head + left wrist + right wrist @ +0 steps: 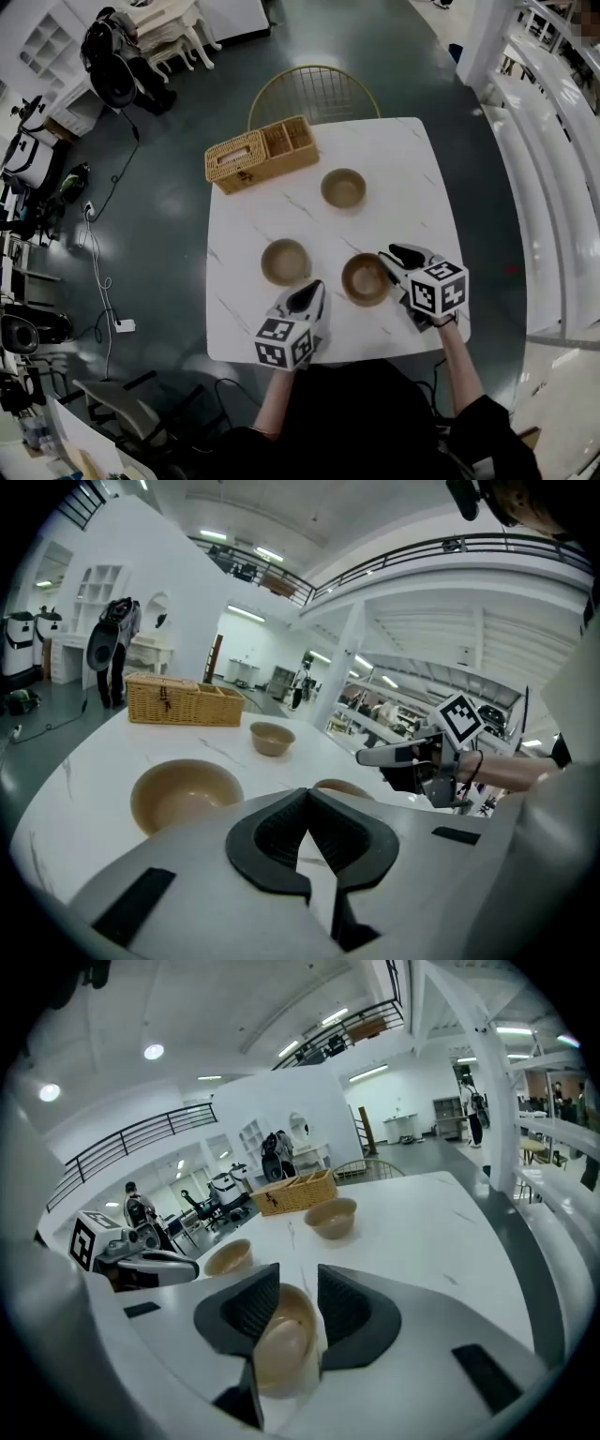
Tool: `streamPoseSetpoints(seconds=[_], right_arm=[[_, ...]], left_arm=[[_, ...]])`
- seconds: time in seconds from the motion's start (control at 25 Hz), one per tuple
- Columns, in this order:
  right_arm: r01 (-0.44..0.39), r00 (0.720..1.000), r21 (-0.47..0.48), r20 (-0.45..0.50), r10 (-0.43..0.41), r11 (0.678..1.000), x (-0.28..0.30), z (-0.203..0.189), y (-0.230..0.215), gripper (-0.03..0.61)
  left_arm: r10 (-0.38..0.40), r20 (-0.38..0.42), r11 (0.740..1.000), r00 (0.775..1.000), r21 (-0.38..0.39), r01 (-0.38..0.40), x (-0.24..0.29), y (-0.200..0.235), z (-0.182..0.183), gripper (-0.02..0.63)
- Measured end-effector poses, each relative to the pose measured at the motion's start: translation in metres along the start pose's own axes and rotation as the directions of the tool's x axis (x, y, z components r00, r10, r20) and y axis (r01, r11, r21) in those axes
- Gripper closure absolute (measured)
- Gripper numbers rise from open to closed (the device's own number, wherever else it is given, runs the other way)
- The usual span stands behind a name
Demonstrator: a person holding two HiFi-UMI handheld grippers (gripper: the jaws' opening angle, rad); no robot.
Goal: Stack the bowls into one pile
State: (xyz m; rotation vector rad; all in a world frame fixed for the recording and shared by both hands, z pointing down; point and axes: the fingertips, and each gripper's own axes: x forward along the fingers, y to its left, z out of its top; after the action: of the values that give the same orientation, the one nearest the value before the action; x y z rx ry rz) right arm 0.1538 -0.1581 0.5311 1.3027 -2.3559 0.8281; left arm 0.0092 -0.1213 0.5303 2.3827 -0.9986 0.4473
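Note:
Three tan bowls stand apart on the white marble table [412, 178]: a far bowl [343, 187], a left bowl [285, 262] and a near right bowl [365, 278]. My right gripper [394, 262] is at the right rim of the near right bowl. In the right gripper view that bowl [281, 1340] shows in the gap of the open right gripper [298, 1288]; whether the pads touch it I cannot tell. My left gripper [307, 295] sits just in front of the left bowl [185, 794]; in its own view the left gripper [305, 794] is shut and empty.
A wicker basket [260, 154] with compartments stands at the table's far left corner. Behind the table is a gold wire chair [314, 92]. The table's front edge runs just under both grippers. Cables and equipment lie on the dark floor to the left.

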Motion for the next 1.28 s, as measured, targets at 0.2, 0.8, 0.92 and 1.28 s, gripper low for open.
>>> streamPoseSetpoints(seconds=[0.2, 0.8, 0.92, 1.28], right_arm=[[0.001, 0.998, 0.049, -0.066, 0.003, 0.999, 0.015, -0.016, -0.011, 0.469], [-0.01, 0.975, 0.059, -0.223, 0.023, 0.998, 0.035, -0.047, -0.01, 0.477], [0.005, 0.97, 0.035, -0.242, 0.004, 0.999, 0.037, -0.048, -0.012, 0.524], [-0.016, 0.977, 0.032, -0.212, 0.022, 0.999, 0.036, -0.034, -0.008, 0.552]], left_arm=[[-0.031, -0.041, 0.999, 0.999, -0.008, 0.031, 0.01, 0.002, -0.009, 0.6], [-0.084, -0.1, 0.996, 0.991, -0.036, 0.08, 0.02, 0.0, -0.02, 0.6], [-0.083, -0.1, 0.996, 0.992, -0.039, 0.08, 0.022, 0.002, -0.02, 0.6], [-0.069, -0.092, 0.997, 0.993, -0.049, 0.065, 0.011, 0.008, -0.019, 0.6]])
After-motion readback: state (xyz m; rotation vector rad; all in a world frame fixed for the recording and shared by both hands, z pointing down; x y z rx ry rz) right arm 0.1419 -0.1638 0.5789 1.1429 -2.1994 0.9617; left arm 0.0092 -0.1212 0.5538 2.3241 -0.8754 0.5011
